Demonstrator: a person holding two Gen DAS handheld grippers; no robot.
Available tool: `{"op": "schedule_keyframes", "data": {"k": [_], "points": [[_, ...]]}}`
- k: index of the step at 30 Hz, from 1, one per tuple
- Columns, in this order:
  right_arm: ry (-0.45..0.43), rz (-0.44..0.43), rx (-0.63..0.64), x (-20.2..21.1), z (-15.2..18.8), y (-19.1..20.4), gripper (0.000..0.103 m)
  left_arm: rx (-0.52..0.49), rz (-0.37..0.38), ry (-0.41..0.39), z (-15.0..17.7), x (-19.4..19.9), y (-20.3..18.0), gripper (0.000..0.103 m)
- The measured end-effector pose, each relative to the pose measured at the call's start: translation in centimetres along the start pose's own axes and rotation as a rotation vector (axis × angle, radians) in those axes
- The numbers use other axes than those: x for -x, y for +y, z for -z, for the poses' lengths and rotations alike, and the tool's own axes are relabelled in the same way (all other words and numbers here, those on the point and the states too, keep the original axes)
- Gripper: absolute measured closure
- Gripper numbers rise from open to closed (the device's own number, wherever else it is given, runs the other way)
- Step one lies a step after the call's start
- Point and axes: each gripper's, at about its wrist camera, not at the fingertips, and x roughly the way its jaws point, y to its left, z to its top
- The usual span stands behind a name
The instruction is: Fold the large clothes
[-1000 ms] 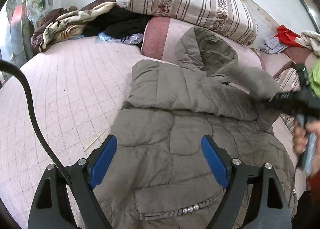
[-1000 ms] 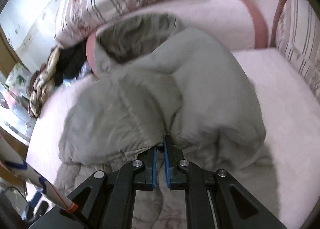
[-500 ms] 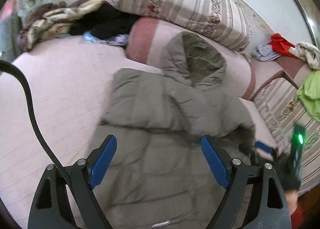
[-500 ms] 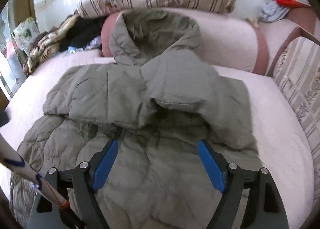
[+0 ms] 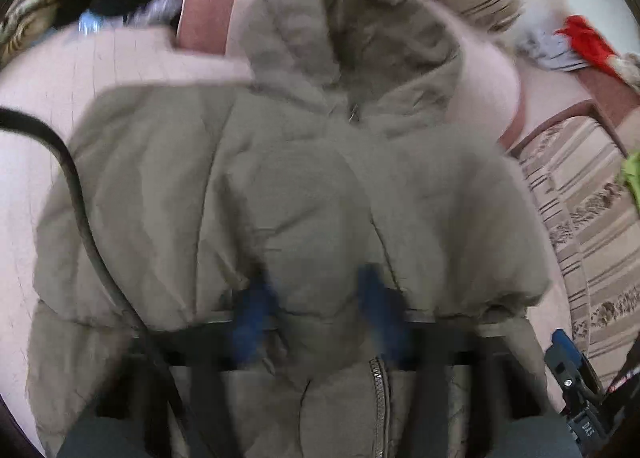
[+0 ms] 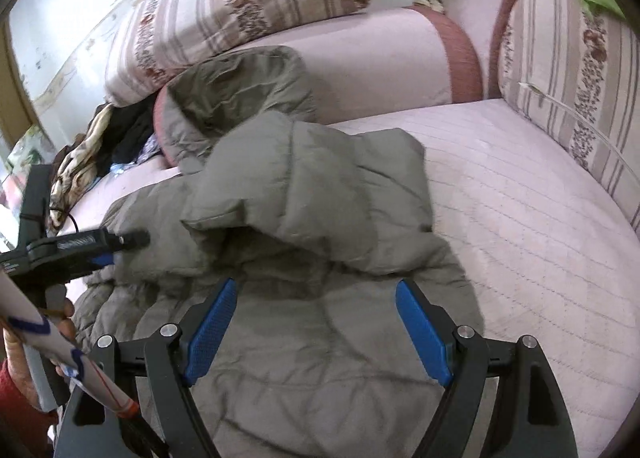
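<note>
Olive-grey quilted hooded jacket [image 6: 304,218] lay flat on the pink quilted bed [image 6: 520,218]. Left gripper [image 5: 320,314] had just been closing, a jacket fold between its blurred pads; grip unclear. Right gripper [image 6: 320,330] hovered wide above the jacket, empty.

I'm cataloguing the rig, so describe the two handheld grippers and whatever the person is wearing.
Right gripper: black angular frame, silver bolts, blue textured pads on its fingers. Left gripper: the same black and blue build, blurred in its own view, with a black cable looping past it. A red sleeve shows at the person's wrist.
</note>
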Motion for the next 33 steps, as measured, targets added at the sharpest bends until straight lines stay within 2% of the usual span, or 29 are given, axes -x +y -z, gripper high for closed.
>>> {"op": "schedule_keyframes", "data": {"k": [3, 8, 11, 16, 20, 24, 28, 33], "points": [[-0.010, 0.013, -0.023, 0.0, -0.6, -0.8, 0.018, 0.007, -0.024, -0.017, -0.8, 1.2, 0.2, 0.084], [-0.035, 0.014, -0.039, -0.4, -2.1, -0.6, 0.018, -0.017, -0.125, -0.139, -2.3, 6.2, 2.5, 0.087], [-0.025, 0.003, -0.045, -1.8, -2.7, 0.1, 0.018, 0.004, -0.157, -0.170, -3.2, 7.8, 5.1, 0.087], [0.064, 0.013, -0.042, -5.9, -2.3, 1.4, 0.019, 0.033, -0.213, -0.104, -3.3, 4.5, 7.3, 0.087], [0.125, 0.083, -0.025, -8.7, -1.6, 1.7, 0.019, 0.025, -0.259, -0.108, -2.6, 2.0, 7.4, 0.081], [0.130, 0.121, 0.017, -9.2, -1.4, 2.1, 0.019, 0.006, -0.312, -0.126, -2.6, 2.0, 7.1, 0.071], [0.103, 0.151, 0.042, -8.0, -1.4, 2.7, 0.019, -0.030, -0.313, -0.160, -1.5, 5.5, 6.6, 0.071], [0.053, 0.197, 0.117, -5.3, -1.0, 4.5, 0.019, -0.104, -0.350, -0.274, 2.0, 11.9, 5.3, 0.067]]}}
